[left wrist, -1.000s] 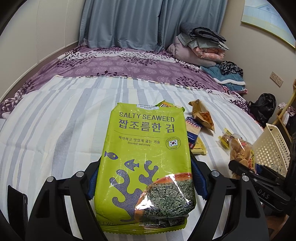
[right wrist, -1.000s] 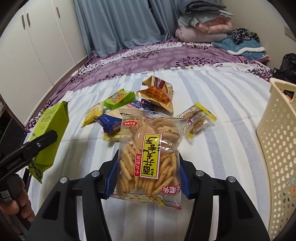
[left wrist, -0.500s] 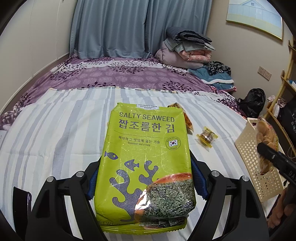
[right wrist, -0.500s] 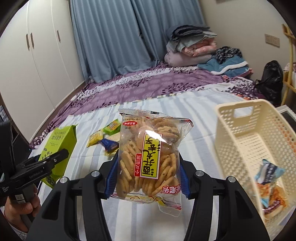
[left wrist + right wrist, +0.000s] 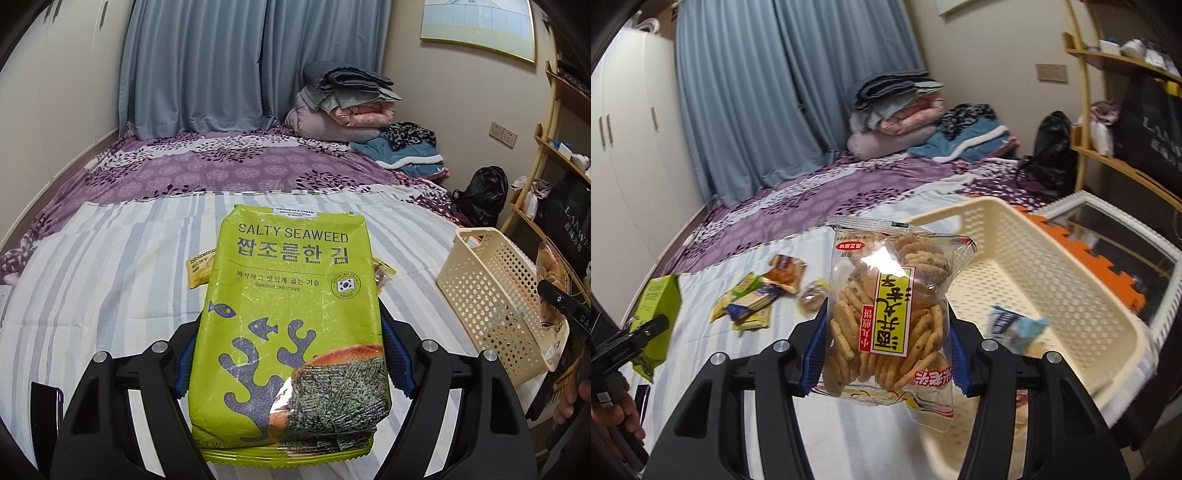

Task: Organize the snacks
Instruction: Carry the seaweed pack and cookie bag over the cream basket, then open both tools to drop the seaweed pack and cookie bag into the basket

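Note:
My left gripper (image 5: 290, 363) is shut on a big green salty seaweed bag (image 5: 291, 302), held above the striped bed. My right gripper (image 5: 886, 350) is shut on a clear bag of small crackers (image 5: 890, 314) with a yellow label, lifted at the near left corner of the cream perforated basket (image 5: 1071, 295). That basket (image 5: 495, 295) stands at the bed's right edge, and the cracker bag (image 5: 550, 266) shows just beyond it in the left wrist view. Inside the basket lies a blue-and-white snack pack (image 5: 1015, 326). The seaweed bag (image 5: 655, 314) also appears far left in the right wrist view.
Several small snack packs (image 5: 757, 299) lie loose on the striped sheet (image 5: 110, 277). Folded blankets (image 5: 343, 99) are piled at the bed's far end. A wooden shelf (image 5: 1115, 110) and a black bag (image 5: 480, 195) stand to the right of the bed.
Both grippers have risen and swung right with their bags. The right one has carried the crackers from over the bed to the basket's corner; the basket now fills more of both views.

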